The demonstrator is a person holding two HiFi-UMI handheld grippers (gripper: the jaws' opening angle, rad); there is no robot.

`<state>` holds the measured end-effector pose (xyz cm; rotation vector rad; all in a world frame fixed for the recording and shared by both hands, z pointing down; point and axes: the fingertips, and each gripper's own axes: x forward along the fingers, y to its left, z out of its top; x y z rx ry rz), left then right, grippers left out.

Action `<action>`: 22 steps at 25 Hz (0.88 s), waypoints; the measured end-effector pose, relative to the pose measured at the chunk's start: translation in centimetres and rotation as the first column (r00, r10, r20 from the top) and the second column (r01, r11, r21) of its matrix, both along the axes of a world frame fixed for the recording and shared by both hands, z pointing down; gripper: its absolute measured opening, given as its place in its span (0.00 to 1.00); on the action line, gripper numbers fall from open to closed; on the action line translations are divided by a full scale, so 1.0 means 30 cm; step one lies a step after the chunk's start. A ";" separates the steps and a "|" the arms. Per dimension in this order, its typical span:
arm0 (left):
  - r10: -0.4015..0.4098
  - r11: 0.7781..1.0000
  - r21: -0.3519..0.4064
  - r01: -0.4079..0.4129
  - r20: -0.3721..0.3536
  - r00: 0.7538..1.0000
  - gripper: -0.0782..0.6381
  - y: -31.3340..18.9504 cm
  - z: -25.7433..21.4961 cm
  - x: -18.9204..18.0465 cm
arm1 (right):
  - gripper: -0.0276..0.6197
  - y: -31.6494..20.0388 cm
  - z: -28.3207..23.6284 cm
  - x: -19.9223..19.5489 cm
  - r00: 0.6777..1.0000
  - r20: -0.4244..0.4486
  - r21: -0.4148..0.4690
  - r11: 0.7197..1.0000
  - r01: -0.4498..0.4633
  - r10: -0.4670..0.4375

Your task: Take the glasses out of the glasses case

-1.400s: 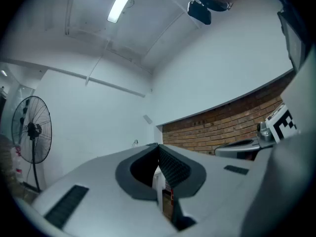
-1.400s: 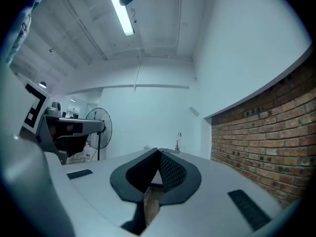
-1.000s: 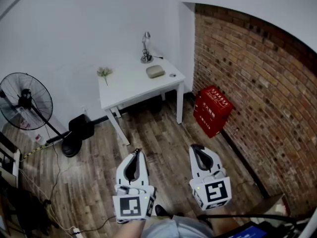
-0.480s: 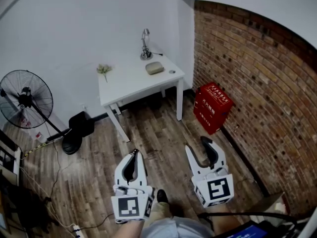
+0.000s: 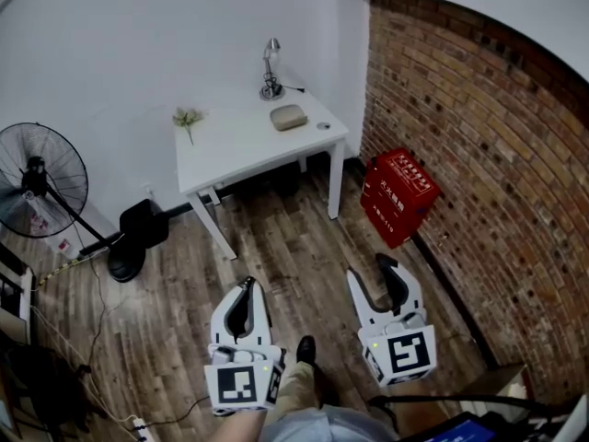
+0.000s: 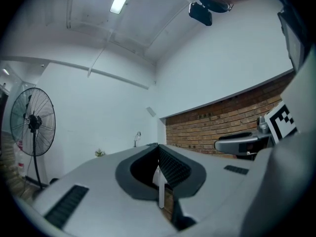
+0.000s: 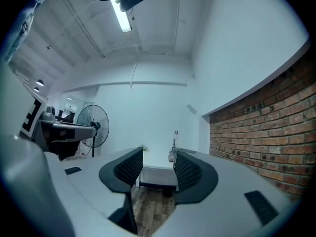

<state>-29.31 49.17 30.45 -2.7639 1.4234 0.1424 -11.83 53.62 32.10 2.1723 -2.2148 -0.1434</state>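
On table (image 5: 230,150), upper centre: lamp (image 5: 271,74) at back, case (image 5: 288,117) before it, sprig (image 5: 187,118) at left. Fan (image 5: 41,180) far left, box (image 5: 398,196) right.

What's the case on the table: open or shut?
Shut, as far as the head view shows: the case lies on the table as one rounded lump, no lid raised.

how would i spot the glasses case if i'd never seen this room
Find the white table in the corner where the white wall meets the brick wall. The glasses case lies on its far half, just in front of the desk lamp. It is the only rounded grey-beige oblong there, unlike the green sprig at the table's left.
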 end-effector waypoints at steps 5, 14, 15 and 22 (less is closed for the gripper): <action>0.000 1.000 -0.018 0.000 0.011 1.000 0.12 -0.205 0.025 0.048 | 0.37 -0.200 0.034 0.041 1.000 0.005 -0.018 1.000 0.003 -0.003; 0.013 0.999 0.030 -0.013 0.001 1.000 0.12 -0.558 -0.077 0.132 | 0.37 -0.558 -0.025 0.121 1.000 0.002 0.002 1.000 -0.003 0.003; 0.014 0.999 0.038 -0.014 -0.003 1.000 0.12 -0.590 -0.093 0.133 | 0.37 -0.588 -0.036 0.125 1.000 -0.001 0.007 1.000 -0.005 0.005; 0.034 0.995 0.098 -0.030 -0.041 0.999 0.12 -0.794 -0.165 0.164 | 0.37 -0.769 -0.105 0.163 0.999 -0.039 0.061 0.998 -0.027 0.030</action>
